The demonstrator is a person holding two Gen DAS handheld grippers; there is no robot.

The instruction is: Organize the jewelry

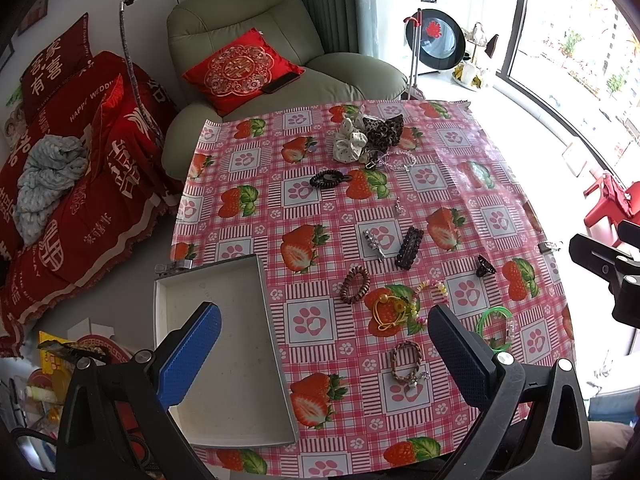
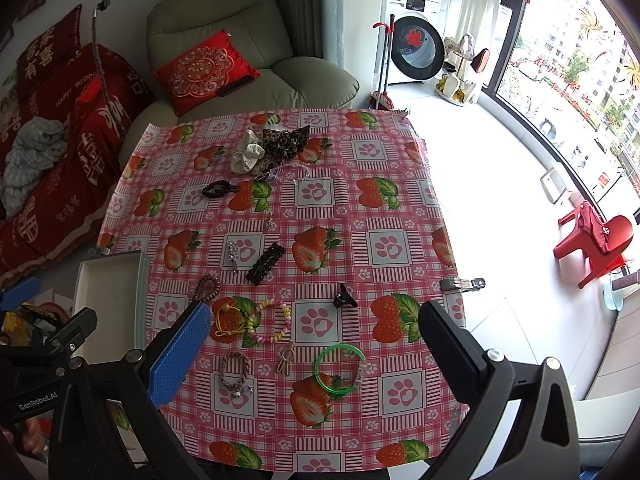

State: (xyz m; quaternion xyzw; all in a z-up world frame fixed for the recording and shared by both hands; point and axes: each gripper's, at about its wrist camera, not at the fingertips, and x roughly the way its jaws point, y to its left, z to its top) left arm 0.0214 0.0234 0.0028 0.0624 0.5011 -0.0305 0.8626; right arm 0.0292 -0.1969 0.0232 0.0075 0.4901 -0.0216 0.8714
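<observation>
Jewelry and hair pieces lie scattered on a strawberry tablecloth [image 1: 472, 184]. A green bangle [image 2: 340, 367], a braided bracelet [image 2: 235, 368], a bead bracelet [image 2: 272, 322], a yellow cord tie [image 2: 228, 322] and a brown coil tie [image 2: 206, 288] lie nearest. A black claw clip [image 2: 344, 297], a black barrette [image 2: 265, 263] and a silver clip [image 2: 233, 255] lie mid-table. An empty grey tray [image 1: 224, 344] sits at the left edge. My left gripper [image 1: 324, 356] is open above the tray's right side. My right gripper [image 2: 316, 356] is open above the green bangle.
Scrunchies [image 1: 368, 136] and a black coil tie [image 1: 328, 179] lie at the far side. A green armchair [image 1: 256, 52] and a red-covered sofa [image 1: 80, 184] stand beyond the table. Metal clips [image 2: 462, 283] hold the cloth at the edges. A red chair [image 2: 596, 240] stands at right.
</observation>
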